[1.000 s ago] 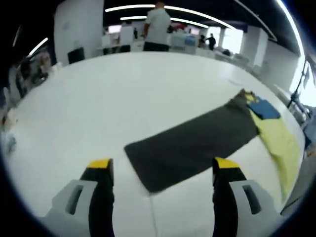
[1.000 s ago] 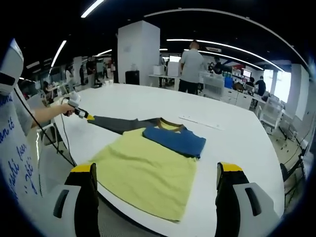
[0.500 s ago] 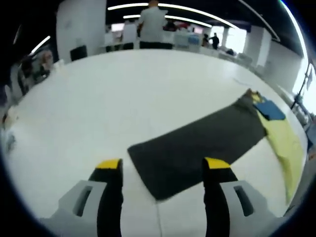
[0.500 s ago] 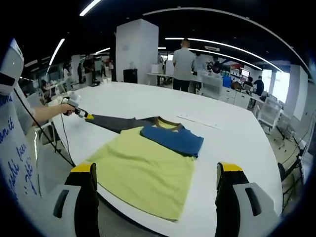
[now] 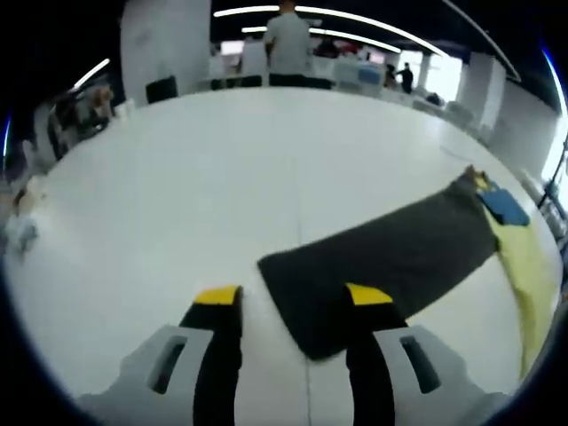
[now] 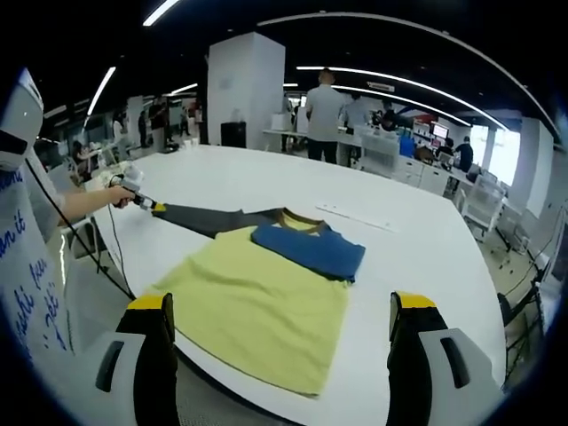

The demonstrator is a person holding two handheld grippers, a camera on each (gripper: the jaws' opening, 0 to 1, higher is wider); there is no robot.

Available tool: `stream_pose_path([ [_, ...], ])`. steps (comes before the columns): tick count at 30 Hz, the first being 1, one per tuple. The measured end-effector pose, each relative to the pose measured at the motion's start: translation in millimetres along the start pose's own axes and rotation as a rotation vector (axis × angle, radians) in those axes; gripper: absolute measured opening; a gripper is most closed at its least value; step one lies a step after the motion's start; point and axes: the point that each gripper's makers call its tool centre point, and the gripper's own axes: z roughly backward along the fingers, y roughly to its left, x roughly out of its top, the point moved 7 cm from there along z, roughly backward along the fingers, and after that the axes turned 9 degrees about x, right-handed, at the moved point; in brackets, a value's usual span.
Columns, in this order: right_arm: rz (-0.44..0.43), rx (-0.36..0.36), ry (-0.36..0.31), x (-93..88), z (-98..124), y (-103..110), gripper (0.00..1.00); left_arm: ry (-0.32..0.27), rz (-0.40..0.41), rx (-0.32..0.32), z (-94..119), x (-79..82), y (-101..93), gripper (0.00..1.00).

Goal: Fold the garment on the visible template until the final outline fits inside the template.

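Garment (image 6: 266,288) flat on white desk (image 6: 417,240), yellow body nearest right tongs (image 6: 280,355), blue sleeve (image 6: 306,250) folded across top. Dark sleeve (image 5: 390,262) stretched out long toward left tongs (image 5: 293,306), cuff end between parted tips, not gripped. Right tongs spread wide, holding nothing.

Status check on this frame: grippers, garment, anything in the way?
Left gripper half closed at the dark grey sleeve's end, not gripping. Right gripper open, above the yellow body. Blue sleeve folded over it. White table otherwise bare.
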Motion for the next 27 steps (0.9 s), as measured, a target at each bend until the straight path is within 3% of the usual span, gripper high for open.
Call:
stream_pose_path([
  [11, 0.0, 0.01, 0.006, -0.9, -0.8, 2.6, 1.0, 0.004, 0.021, 0.015, -1.2, -0.1, 3.2, 0.28],
  [27, -0.01, 0.006, 0.013, -4.9, 2.6, 3.4, 1.0, 0.018, 0.001, 0.029, -5.5, 0.3, 3.9, 0.2],
])
